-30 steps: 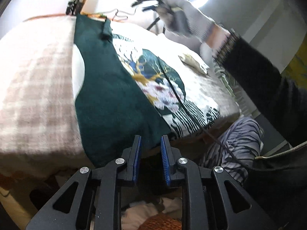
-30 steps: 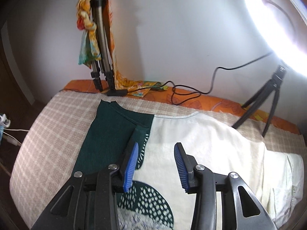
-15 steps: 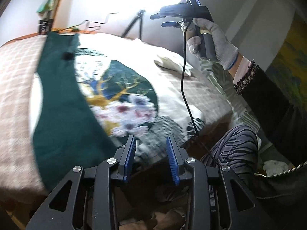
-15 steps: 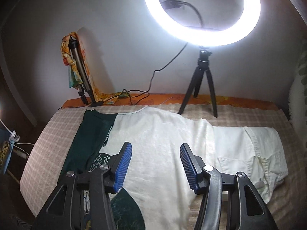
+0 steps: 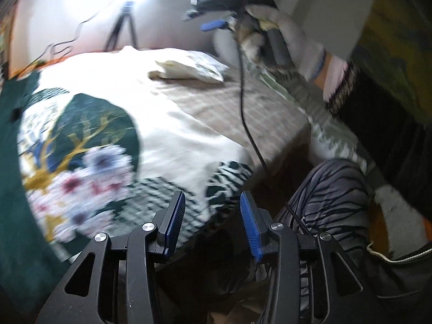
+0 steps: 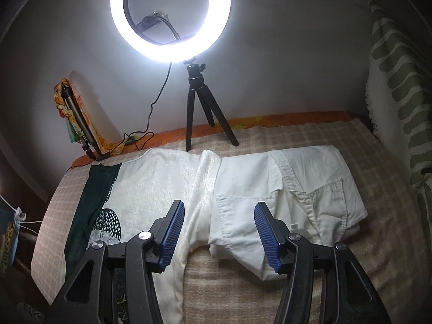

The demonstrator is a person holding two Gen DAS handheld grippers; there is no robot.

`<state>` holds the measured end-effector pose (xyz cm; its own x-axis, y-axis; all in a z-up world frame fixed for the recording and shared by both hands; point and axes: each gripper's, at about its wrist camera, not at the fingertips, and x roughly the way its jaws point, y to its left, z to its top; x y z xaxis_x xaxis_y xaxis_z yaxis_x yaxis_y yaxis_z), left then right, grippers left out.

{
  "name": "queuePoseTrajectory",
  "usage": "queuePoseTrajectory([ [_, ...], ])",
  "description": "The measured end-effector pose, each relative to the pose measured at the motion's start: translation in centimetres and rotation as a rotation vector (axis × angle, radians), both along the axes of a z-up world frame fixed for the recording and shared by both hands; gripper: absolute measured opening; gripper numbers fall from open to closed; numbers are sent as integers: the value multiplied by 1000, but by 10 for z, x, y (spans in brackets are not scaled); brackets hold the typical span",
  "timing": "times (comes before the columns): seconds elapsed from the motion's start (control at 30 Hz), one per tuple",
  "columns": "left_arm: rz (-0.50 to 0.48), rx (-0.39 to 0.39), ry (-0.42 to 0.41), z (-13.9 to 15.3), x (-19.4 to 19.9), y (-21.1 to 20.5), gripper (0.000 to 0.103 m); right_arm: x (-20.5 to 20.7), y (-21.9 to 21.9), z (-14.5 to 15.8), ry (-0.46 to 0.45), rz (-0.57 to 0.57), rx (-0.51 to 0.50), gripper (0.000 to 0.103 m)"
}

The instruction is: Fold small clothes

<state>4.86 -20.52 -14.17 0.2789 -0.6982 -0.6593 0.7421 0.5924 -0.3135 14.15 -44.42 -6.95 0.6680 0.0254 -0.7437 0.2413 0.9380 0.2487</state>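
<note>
A large cream garment with a dark green side and a floral print (image 5: pixel 94 135) lies flat on the checked bedcover (image 6: pixel 270 291). In the right wrist view this garment (image 6: pixel 151 189) overlaps a white shirt (image 6: pixel 310 183) spread at the right. My left gripper (image 5: pixel 212 199) hovers off the bed's near edge by the printed hem. Its jaws are opening, with nothing between them. My right gripper (image 6: pixel 219 208) hangs open above the seam between garment and shirt, holding nothing. The left wrist view shows it (image 5: pixel 208 10) high up in a gloved hand (image 5: pixel 291 43).
A lit ring lamp (image 6: pixel 170 19) on a black tripod (image 6: pixel 199 108) stands at the bed's far edge, beside a second stand draped with a scarf (image 6: pixel 78 124) and cables. A cable (image 5: pixel 243 94) hangs from the right gripper. The person's striped trouser leg (image 5: pixel 332 197) is beside the bed.
Both grippers have swung to the right along the bed, the right one from over the green side to over the white shirt. The jaws of both have widened, the left more.
</note>
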Motion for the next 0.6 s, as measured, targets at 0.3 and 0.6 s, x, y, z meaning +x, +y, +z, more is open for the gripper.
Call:
queuePoseTrajectory([
  [0.3,-139,148,-182,-9,-13,-83,51,-23,-33,0,2,-14,27,64],
  [0.6,-90,217,-171,-28,7,-112,50,-18,-53,3,-2,-9,22,65],
])
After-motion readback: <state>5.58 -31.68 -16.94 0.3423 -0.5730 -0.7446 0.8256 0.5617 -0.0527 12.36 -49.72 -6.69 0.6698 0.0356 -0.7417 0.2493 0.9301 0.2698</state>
